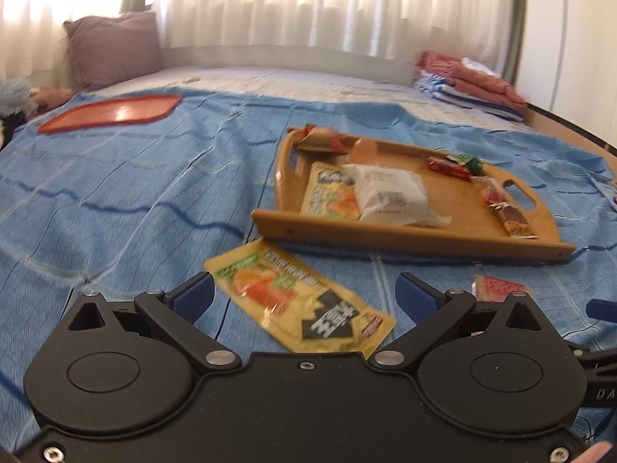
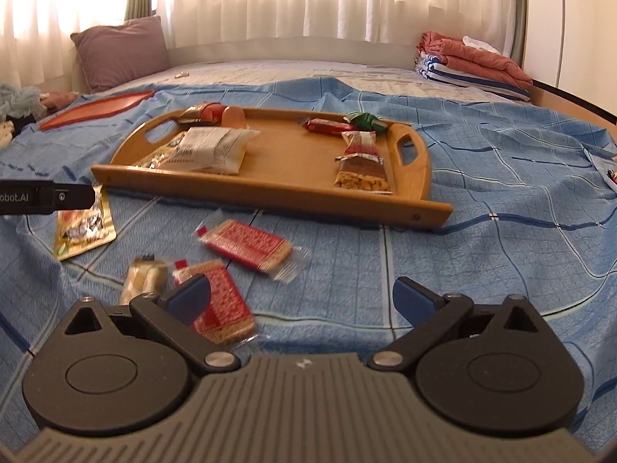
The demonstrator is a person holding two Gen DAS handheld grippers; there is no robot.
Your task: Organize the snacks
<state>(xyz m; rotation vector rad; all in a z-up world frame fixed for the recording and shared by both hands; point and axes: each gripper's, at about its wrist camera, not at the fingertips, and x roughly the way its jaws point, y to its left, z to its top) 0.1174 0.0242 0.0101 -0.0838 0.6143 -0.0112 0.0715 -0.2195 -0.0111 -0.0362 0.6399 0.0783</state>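
Observation:
A wooden tray [image 1: 405,237] [image 2: 277,196] lies on the blue bedspread and holds a white packet [image 1: 389,195] [image 2: 210,150], a yellow pouch [image 1: 327,193] and several bars. In front of the tray lies a second yellow pouch [image 1: 297,301] [image 2: 83,231], right between the fingers of my open left gripper [image 1: 304,293]. Two red wafer packs [image 2: 248,249] [image 2: 219,305] and a small gold packet [image 2: 142,281] lie loose on the spread. My right gripper [image 2: 302,297] stands wide open just above them, its left finger [image 2: 189,297] over the nearer red pack, gripping nothing.
An orange lid [image 1: 112,114] [image 2: 96,110] lies at the far left of the spread. A purple pillow [image 1: 113,46] leans at the back left, and folded towels [image 1: 470,77] [image 2: 474,63] are stacked at the back right. White curtains hang behind the bed.

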